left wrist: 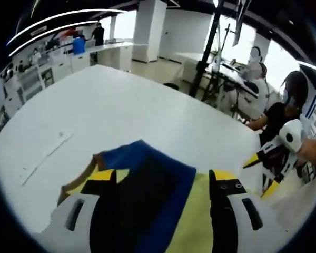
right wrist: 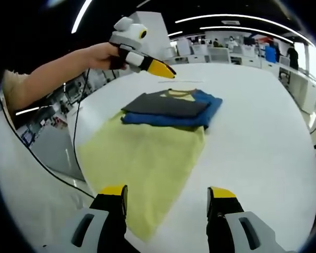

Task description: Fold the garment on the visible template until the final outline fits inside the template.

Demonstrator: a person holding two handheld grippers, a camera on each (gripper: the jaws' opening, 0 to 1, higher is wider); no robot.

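Blue-edged folded garment (right wrist: 171, 108) on yellow template (right wrist: 142, 158), white table (right wrist: 263, 137) around.

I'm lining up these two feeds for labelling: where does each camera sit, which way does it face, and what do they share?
Left gripper view: rides the left gripper, low over the folded garment, facing across the white table; the right gripper enters at right.
Right gripper view: rides the right gripper, above the yellow cloth, facing the garment; the left gripper and the person's hand show above.
Shared: garment, yellow cloth, table, each other's gripper.
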